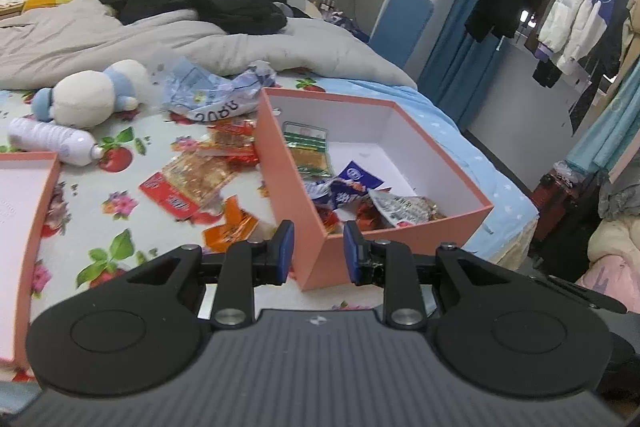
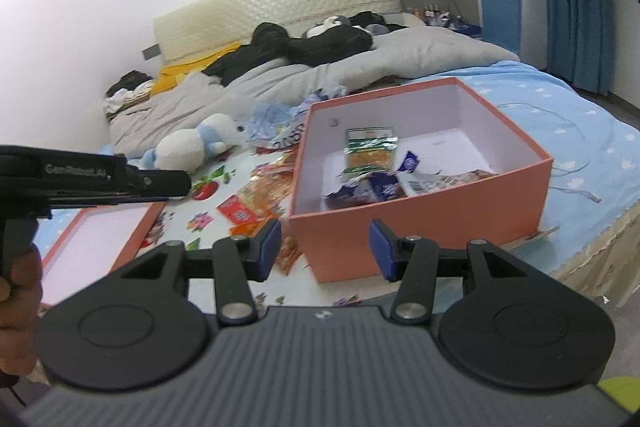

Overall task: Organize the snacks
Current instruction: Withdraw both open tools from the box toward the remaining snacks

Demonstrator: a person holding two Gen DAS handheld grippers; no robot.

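A pink box stands on the bed and holds several snack packets: a green one, blue ones and a white one. It also shows in the right wrist view. Loose red and orange snack packets lie on the floral sheet left of the box, also in the right wrist view. My left gripper is open and empty, just before the box's near corner. My right gripper is open and empty, in front of the box's near wall.
The pink box lid lies at the left, also in the right wrist view. A plush toy, a white bottle and a crumpled plastic bag lie behind the snacks. A grey duvet covers the far bed. The left tool's handle is at the left.
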